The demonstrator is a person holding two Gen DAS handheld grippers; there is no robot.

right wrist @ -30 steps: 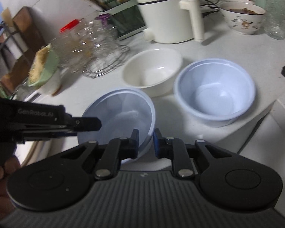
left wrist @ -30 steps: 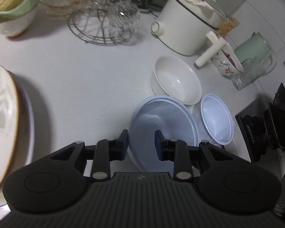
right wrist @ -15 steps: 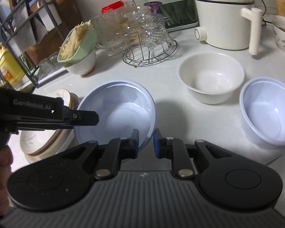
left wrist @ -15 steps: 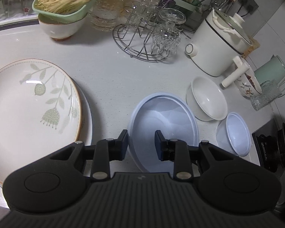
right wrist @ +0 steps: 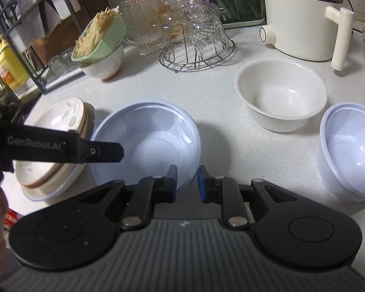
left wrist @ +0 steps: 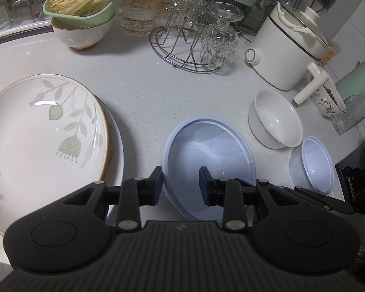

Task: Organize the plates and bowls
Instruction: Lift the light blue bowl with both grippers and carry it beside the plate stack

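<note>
A large pale blue plastic bowl point(left wrist: 206, 150) point(right wrist: 146, 143) sits low over the white counter beside a stack of plates topped by a leaf-patterned plate point(left wrist: 43, 133) point(right wrist: 60, 119). My left gripper point(left wrist: 181, 185) straddles the bowl's left rim. Its jaws are opening, and the inner pad stands clear of the wall. From the right wrist view, the left gripper point(right wrist: 119, 150) reaches in from the left. My right gripper point(right wrist: 187, 182) holds the bowl's near-right rim between its pads, its jaws just starting to open. A white bowl point(left wrist: 276, 121) point(right wrist: 279, 95) and a smaller blue bowl point(left wrist: 314, 165) point(right wrist: 348, 150) stand to the right.
At the back stand a wire rack of glasses point(left wrist: 194, 43), a white electric pot point(left wrist: 287, 53) and a green colander of noodles on a bowl point(left wrist: 82, 7). A flowered bowl point(left wrist: 328, 99), a glass point(left wrist: 350, 116) and a black stove point(left wrist: 352, 182) are at the right.
Both grippers carried the large blue bowl leftward, away from the white and small blue bowls, to beside the plate stack. The left gripper's jaws have spread wider.
</note>
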